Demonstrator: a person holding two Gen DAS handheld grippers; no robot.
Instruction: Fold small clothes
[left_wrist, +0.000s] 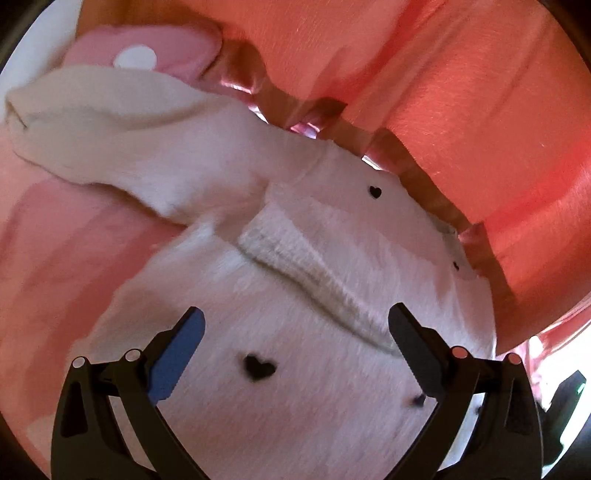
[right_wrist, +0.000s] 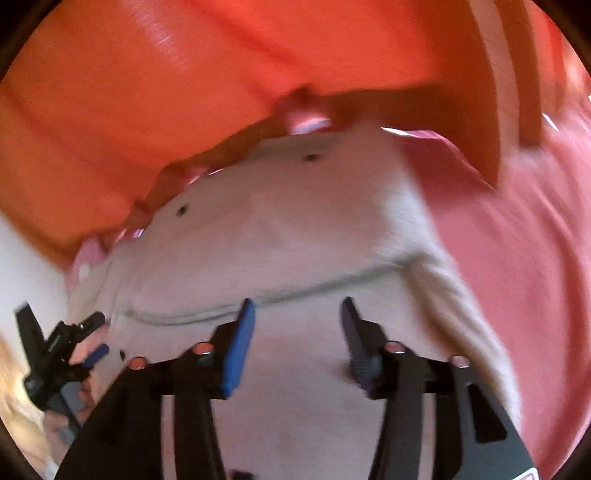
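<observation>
At ten o'clock in the left wrist view a sleeve (left_wrist: 92, 125) of the white heart-print top (left_wrist: 295, 295) trails across the pink surface (left_wrist: 55, 258). The left gripper (left_wrist: 295, 332) hovers wide and empty over the ribbed neckband (left_wrist: 314, 277); the right gripper (right_wrist: 297, 339) is likewise parted, holding nothing. Best to pinch each shoulder seam squarely, lift little, and carry the fold evenly so the fleece doesn't bunch.
</observation>
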